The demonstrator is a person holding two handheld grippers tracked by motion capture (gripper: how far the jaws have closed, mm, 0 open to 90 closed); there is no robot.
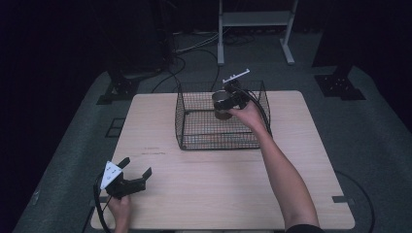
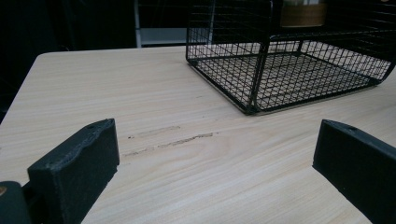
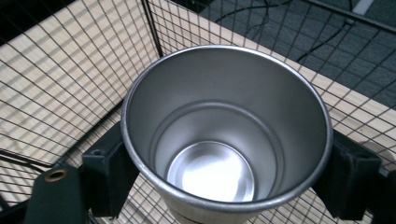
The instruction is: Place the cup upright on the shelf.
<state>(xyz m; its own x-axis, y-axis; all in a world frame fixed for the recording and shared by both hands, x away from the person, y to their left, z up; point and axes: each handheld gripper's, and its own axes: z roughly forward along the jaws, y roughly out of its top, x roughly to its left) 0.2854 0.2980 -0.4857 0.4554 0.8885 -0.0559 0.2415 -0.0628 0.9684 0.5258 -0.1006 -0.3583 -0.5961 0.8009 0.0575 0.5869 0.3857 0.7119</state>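
Now your right tool (image 1: 227, 100) clamps the shiny steel cup (image 3: 226, 135) upright by its sides, mouth up, over the far part of the black wire basket (image 1: 192, 128), presumably to set it down inside, while your left tool (image 1: 134, 171) rests wide open, near left on the pale wooden surface (image 1: 218, 189).

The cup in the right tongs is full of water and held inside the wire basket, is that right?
Not quite. The cup is empty: the right gripper view shows its bare metal bottom. The rest holds: the right tongs clamp it on both sides, inside the wire basket.
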